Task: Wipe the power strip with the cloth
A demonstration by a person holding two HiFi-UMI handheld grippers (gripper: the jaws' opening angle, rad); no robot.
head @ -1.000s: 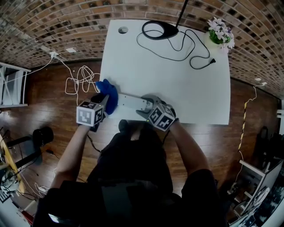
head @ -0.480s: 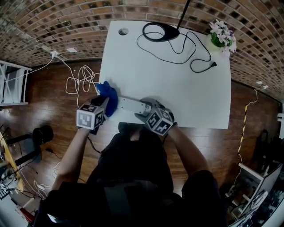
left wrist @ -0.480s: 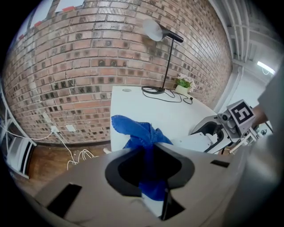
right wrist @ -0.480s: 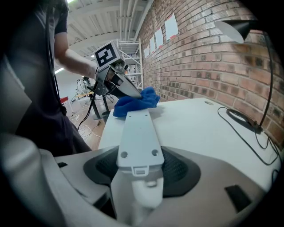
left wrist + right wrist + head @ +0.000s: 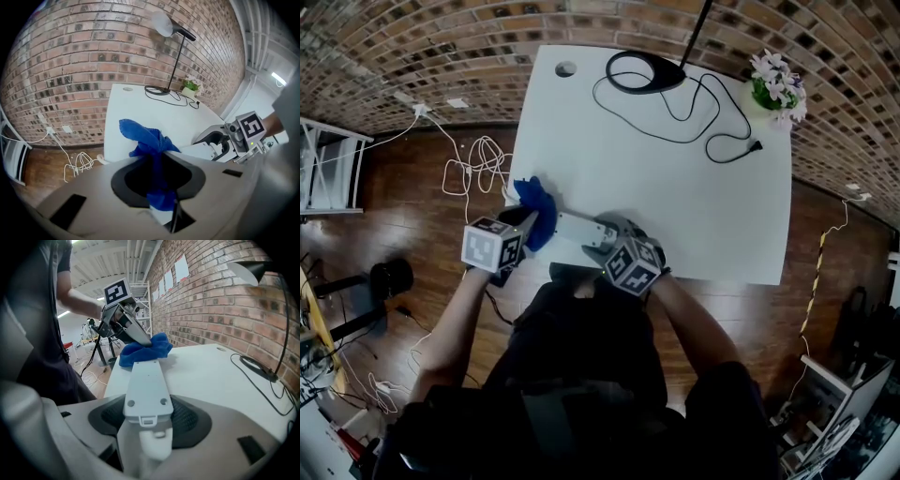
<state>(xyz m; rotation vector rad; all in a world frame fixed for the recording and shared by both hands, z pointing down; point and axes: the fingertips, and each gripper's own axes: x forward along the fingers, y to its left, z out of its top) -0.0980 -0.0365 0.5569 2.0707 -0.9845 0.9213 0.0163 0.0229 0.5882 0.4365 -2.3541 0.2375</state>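
Observation:
A white power strip (image 5: 577, 228) lies along the near left edge of the white table (image 5: 675, 187). My right gripper (image 5: 602, 241) is shut on its near end, and the strip (image 5: 146, 383) runs straight out from between the jaws. A blue cloth (image 5: 536, 210) is bunched over the strip's far end. My left gripper (image 5: 527, 227) is shut on the cloth (image 5: 149, 143), which sticks up out of its jaws. In the right gripper view the left gripper (image 5: 125, 324) presses the cloth (image 5: 143, 350) down on the strip's far tip.
A black desk lamp base (image 5: 643, 69) with its trailing cable (image 5: 712, 131) sits at the table's far side, and a small flower pot (image 5: 774, 82) at the far right corner. White cables (image 5: 474, 171) lie coiled on the wooden floor to the left.
The left gripper has tilted slightly with the cloth over the strip's end. The right gripper and the strip have stayed put.

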